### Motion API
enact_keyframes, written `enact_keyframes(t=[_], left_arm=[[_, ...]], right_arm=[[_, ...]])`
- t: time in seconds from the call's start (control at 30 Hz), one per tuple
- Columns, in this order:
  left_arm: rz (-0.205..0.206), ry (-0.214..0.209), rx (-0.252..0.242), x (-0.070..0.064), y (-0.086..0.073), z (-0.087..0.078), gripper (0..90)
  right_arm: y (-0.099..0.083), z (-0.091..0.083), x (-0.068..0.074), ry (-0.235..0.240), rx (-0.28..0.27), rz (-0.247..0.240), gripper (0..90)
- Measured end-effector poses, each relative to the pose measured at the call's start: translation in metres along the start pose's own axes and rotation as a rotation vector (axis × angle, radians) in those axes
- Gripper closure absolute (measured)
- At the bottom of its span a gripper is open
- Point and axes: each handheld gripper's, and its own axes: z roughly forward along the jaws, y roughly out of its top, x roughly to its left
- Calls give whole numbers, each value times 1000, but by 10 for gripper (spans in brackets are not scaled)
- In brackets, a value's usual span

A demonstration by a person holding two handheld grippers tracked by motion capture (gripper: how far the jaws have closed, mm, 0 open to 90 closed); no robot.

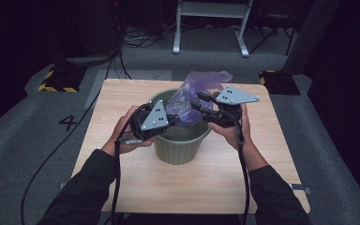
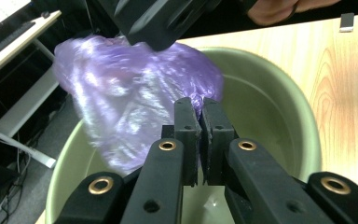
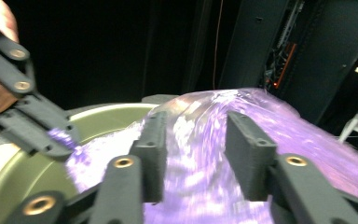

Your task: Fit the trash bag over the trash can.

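- On the near half of the bench a green bucket stands upright, a hand at either side
- Left gripper: jaws pinched tight on a fold of the purple plastic bag above the bucket's mouth
- Right gripper: jaws spread wide around the bag (blurred here), not clamping it
- Farther back, the bag rises over the far rim

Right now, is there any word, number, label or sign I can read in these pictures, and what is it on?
"4": a dark numeral on the grey carpet, left of the table in the high view.
No print can be made out on the green bin, the purple bag or either tool.
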Motion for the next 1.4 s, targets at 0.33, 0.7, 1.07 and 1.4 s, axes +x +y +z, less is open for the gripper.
enact_keyframes(t=[0.33,0.7,1.07,1.4], left_arm=[[-29,-2,-7,9,-15,-5,867],[-68,0,-7,14,-30,-8,867],[-83,-2,-9,16,-34,-6,867],[-102,-17,-22,17,-40,-8,867]], right_arm=[[-15,-38,-20,59,-42,21,350],[-54,-42,-46,-71,112,-48,349],[-88,-6,-61,-198,251,-159,347],[-88,20,-54,-307,189,-209,583]])
